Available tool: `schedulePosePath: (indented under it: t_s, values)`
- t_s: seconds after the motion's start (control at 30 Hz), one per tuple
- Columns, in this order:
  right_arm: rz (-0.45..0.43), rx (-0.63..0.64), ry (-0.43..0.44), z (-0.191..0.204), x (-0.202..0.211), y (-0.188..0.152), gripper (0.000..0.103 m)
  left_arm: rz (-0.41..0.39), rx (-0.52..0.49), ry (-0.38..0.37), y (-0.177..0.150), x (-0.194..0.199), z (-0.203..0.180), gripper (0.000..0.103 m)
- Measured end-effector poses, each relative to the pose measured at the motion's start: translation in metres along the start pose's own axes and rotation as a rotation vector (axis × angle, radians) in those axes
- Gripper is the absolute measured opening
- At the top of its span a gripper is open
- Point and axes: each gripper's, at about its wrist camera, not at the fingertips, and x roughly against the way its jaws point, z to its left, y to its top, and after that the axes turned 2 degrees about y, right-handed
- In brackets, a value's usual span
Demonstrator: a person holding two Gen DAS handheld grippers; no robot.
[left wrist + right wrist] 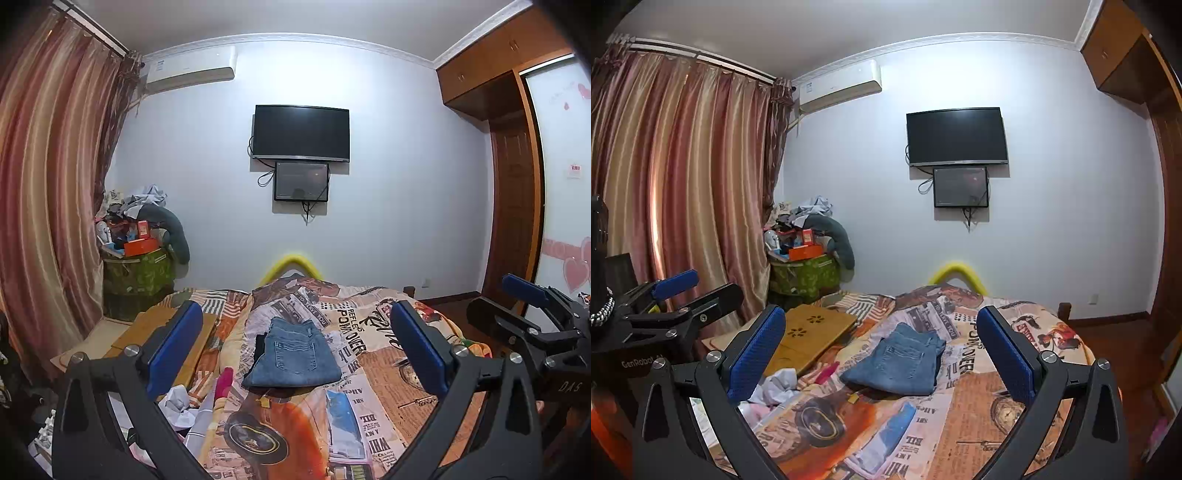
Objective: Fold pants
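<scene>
A pair of blue jeans (295, 354) lies folded into a compact rectangle on the bed's patterned quilt (388, 369), back pocket up. A dark garment edge shows under its left side. My left gripper (295, 347) hovers above the near part of the bed, open, its blue pads wide apart with nothing between them. In the right wrist view the same jeans (901, 362) lie ahead, and my right gripper (882, 350) is open and empty too. Each gripper shows at the edge of the other's view: the right gripper (535, 306) and the left gripper (683, 291).
A wooden lap tray (809, 339) rests on the bed's left side, near crumpled white cloth (779, 384) and a pink item (827, 369). A heaped green box (805, 273) stands by the curtain (683, 192). A TV (956, 136) hangs on the far wall; a wardrobe (517, 166) stands to the right.
</scene>
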Motion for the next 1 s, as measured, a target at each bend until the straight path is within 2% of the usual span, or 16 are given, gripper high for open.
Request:
schedulePosePath:
  t_s: [0.37,0.57,1.0]
  values:
    - [0.007,-0.012,-0.003,-0.0032,0.0011,0.0005,0.103,0.001,0.004,-0.007,0.0013,-0.0016,-0.0013,0.103]
    - [0.007,-0.013,-0.002,-0.0034,0.0007,0.0001,0.103,0.007,-0.001,-0.036,0.0009,-0.0032,0.0,0.103]
    - [0.007,-0.014,-0.005,-0.0042,0.0003,-0.0001,0.103,0.025,-0.008,-0.033,-0.0031,-0.0069,-0.0003,0.103]
